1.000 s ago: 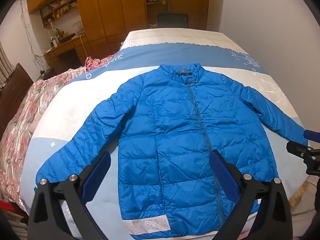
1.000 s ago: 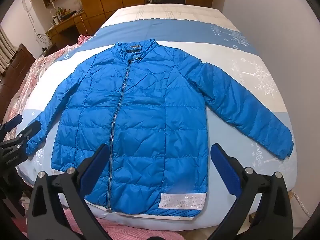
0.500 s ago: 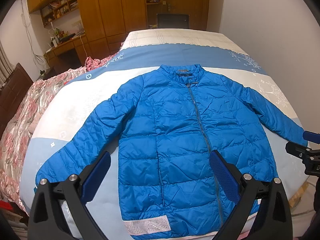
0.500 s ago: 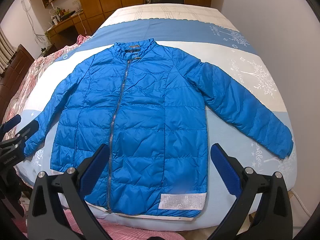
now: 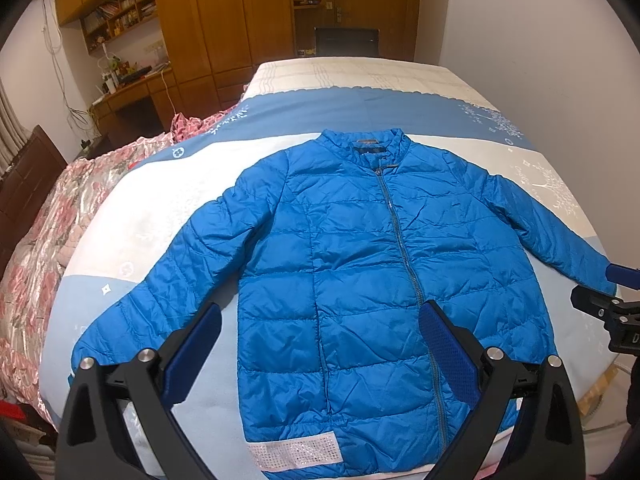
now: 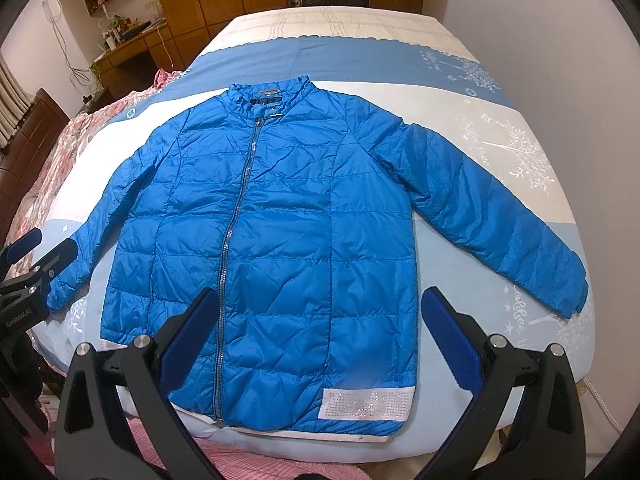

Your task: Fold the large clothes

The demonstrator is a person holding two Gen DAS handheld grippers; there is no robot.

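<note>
A bright blue quilted jacket [image 5: 360, 264] lies flat and zipped on the bed, collar at the far end, both sleeves spread outward; it also shows in the right wrist view [image 6: 280, 232]. A white sparkly patch [image 6: 366, 404] sits at its near hem. My left gripper [image 5: 320, 344] is open and empty, held above the jacket's lower left part. My right gripper [image 6: 318, 328] is open and empty above the lower hem. Each gripper shows at the edge of the other's view: the right one [image 5: 612, 304] and the left one [image 6: 32, 264].
The bed [image 6: 460, 80] has a blue and white patterned cover. A pink floral quilt [image 5: 44, 248] lies along its left side. Wooden wardrobes and a desk [image 5: 132, 88] stand at the back left. A white wall [image 6: 560, 40] runs along the right.
Both grippers have drifted slightly back and up, so the jacket sits a little lower in the views. Jaws stay open and the jacket has not moved.
</note>
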